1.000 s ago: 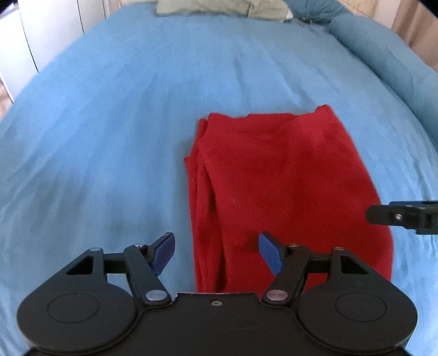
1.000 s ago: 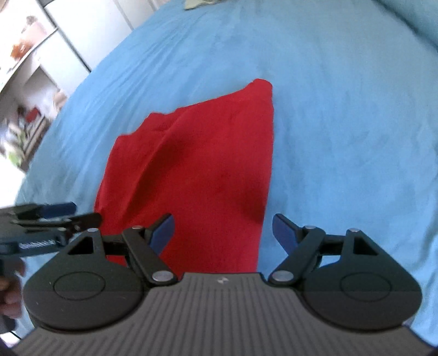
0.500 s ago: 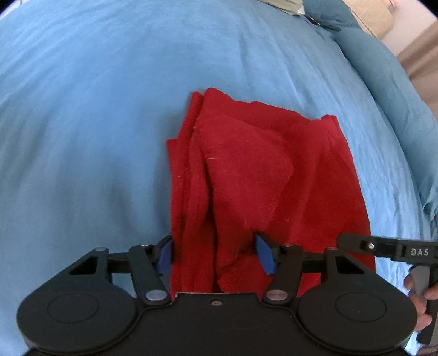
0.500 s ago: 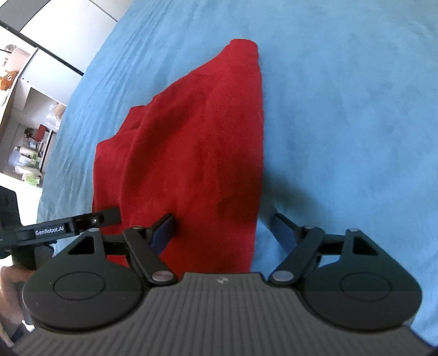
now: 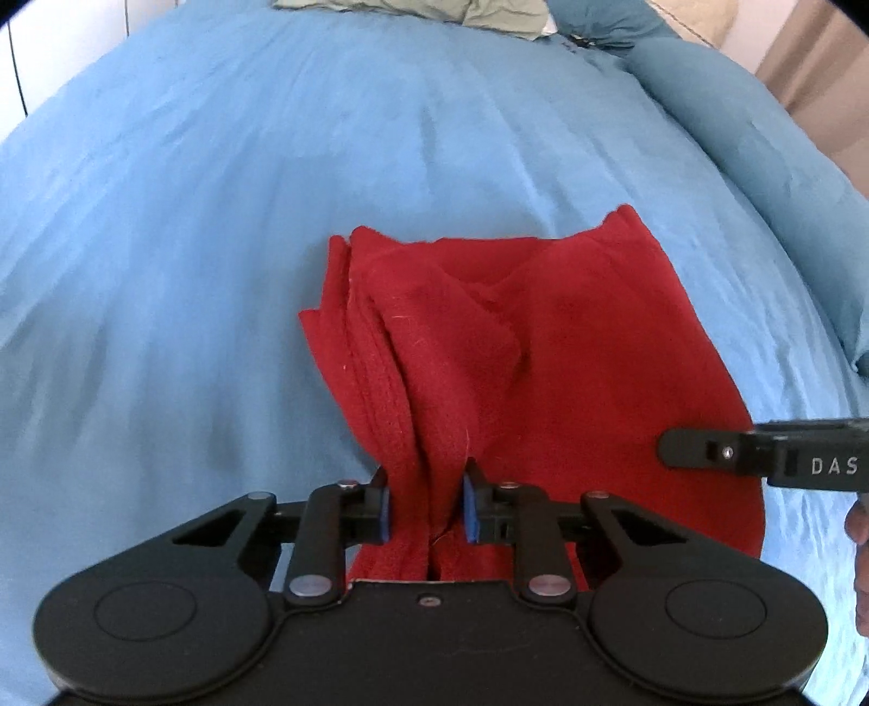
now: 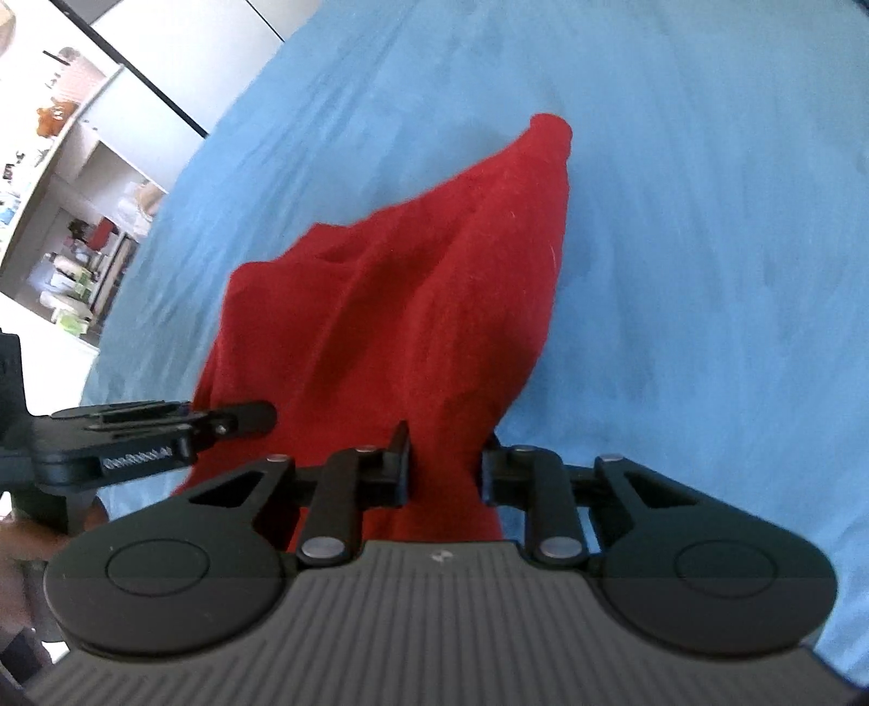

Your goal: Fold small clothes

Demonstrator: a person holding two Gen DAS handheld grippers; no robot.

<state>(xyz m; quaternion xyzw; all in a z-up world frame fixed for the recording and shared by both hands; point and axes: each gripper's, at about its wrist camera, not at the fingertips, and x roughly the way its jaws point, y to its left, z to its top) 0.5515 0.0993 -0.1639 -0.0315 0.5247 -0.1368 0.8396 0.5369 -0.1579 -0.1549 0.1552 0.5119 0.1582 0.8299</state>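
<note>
Right now my left claw point(image 5: 424, 508) is clenched on the near left corner of the red garment point(image 5: 548, 347), with a bunched wad of cloth pinched between its blue pads point(image 5: 470, 510). My right claw point(image 6: 444, 472) is likewise clamped on the near right corner, the fabric gathered into a narrow neck where the fingers squeeze it.

The garment lies on the blue bed cover point(image 5: 228, 228), already folded lengthwise, several layers stacked along its left side. Its far end rests on the bed, while the near end rises toward my two claws, so the cloth forms a slack ridge between them. I judge that I hold both near corners this way so the whole near edge travels together when I carry it over to the far edge for the next fold; one corner alone would let the layers slide apart.

Each claw shows at the edge of the other's view, so they sit fairly near each other across the garment's width.

No basket or box is in view. Some pale green bedding point(image 5: 413, 11) lies at the head of the bed, well apart from the garment.
</note>
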